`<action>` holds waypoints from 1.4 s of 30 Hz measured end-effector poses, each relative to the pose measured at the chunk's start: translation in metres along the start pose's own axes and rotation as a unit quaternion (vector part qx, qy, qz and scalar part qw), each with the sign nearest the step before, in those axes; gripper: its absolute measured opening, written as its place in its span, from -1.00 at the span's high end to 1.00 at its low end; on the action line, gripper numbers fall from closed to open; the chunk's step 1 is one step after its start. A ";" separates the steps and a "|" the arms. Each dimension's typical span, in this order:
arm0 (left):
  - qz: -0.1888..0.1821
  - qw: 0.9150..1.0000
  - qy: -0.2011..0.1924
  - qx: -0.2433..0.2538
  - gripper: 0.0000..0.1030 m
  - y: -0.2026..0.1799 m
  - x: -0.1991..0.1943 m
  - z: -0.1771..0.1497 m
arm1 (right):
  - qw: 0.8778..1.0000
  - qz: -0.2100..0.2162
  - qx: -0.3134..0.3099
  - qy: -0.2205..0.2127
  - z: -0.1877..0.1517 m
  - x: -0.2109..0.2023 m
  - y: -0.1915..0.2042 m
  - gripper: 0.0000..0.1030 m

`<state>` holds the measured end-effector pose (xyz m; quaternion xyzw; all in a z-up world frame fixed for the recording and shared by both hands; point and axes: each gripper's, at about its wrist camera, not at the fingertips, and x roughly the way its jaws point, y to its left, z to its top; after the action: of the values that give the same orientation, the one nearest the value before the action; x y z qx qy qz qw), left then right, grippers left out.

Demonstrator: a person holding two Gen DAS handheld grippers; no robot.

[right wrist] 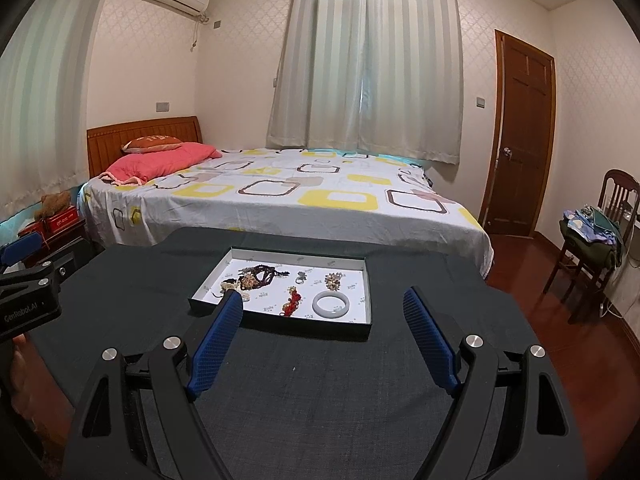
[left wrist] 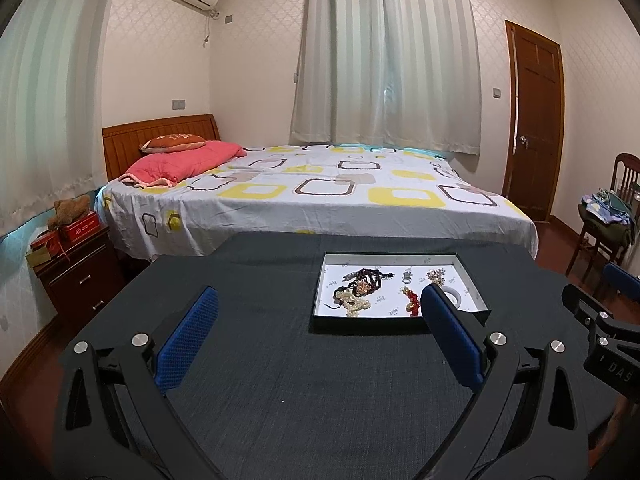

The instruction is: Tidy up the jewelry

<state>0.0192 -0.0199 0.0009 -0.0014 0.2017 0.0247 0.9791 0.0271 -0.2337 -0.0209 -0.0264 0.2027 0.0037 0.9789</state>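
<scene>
- Left tool (left wrist: 320,320): wide open, holding nothing, above dark cloth tabletop (left wrist: 260,380).
- All in flat black box with white floor (right wrist: 362,292): tangled dark and pearl bead strings (right wrist: 252,278), red charm (right wrist: 292,300), white stone bangle (right wrist: 331,304).
- Looks nearly sorted, maybe done.
- Right tool (right wrist: 324,308): wide open, empty.

tray (right wrist: 362,292) white inside, black rim | bangle (right wrist: 331,303) white | tablecloth (right wrist: 320,392) dark grey | tool pads (right wrist: 430,338) blue

Warm, dim indoor light, both views sharp, with strong fisheye bending and dark vignetted corners at the edges.
</scene>
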 end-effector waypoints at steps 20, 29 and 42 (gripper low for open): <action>-0.002 1.000 0.003 0.000 -0.91 0.001 0.002 -0.004 | 1.000 0.001 0.000 0.003 -0.002 0.001 0.005 -0.55; -0.004 1.000 0.005 0.000 -0.91 0.000 0.003 -0.005 | 1.000 0.002 -0.001 0.004 -0.003 0.001 0.005 -0.55; -0.003 1.000 0.002 0.002 -0.91 -0.002 0.002 -0.004 | 1.000 0.003 -0.001 0.006 -0.004 0.001 0.007 -0.55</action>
<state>0.0197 -0.0220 -0.0042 -0.0002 0.2033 0.0209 0.9789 0.0266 -0.2274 -0.0253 -0.0272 0.2088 0.0067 0.9776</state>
